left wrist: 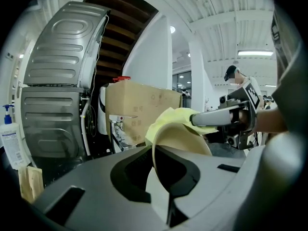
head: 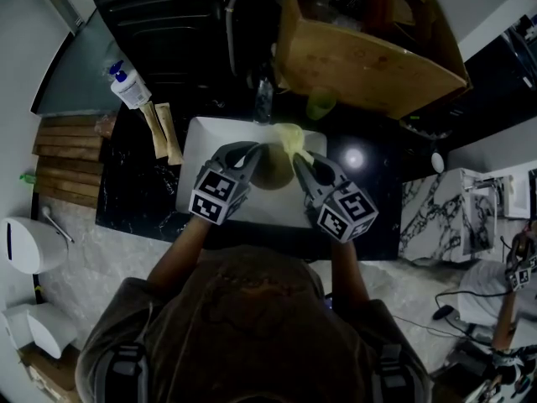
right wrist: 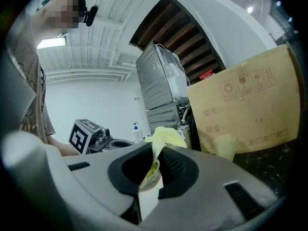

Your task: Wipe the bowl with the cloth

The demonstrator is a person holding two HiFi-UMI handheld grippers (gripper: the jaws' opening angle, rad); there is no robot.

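Note:
Over the white sink (head: 201, 154) my left gripper (head: 256, 151) is shut on the rim of a beige bowl (head: 272, 171), held tilted on its edge. In the left gripper view the bowl (left wrist: 182, 143) rises from between the jaws (left wrist: 161, 174). A yellow cloth (head: 292, 139) lies over the bowl's far rim, and my right gripper (head: 302, 164) is shut on it. The right gripper view has the cloth (right wrist: 162, 137) pinched between the jaws (right wrist: 151, 170). From the left gripper view, the cloth (left wrist: 171, 118) drapes the rim under the right gripper's finger (left wrist: 216, 116).
The sink sits in a black counter (head: 134, 183). Behind it stand a faucet (head: 263, 99), a green cup (head: 320, 103) and a big cardboard box (head: 369, 57). A soap bottle (head: 127, 85) and wooden pieces (head: 161, 131) are at the left.

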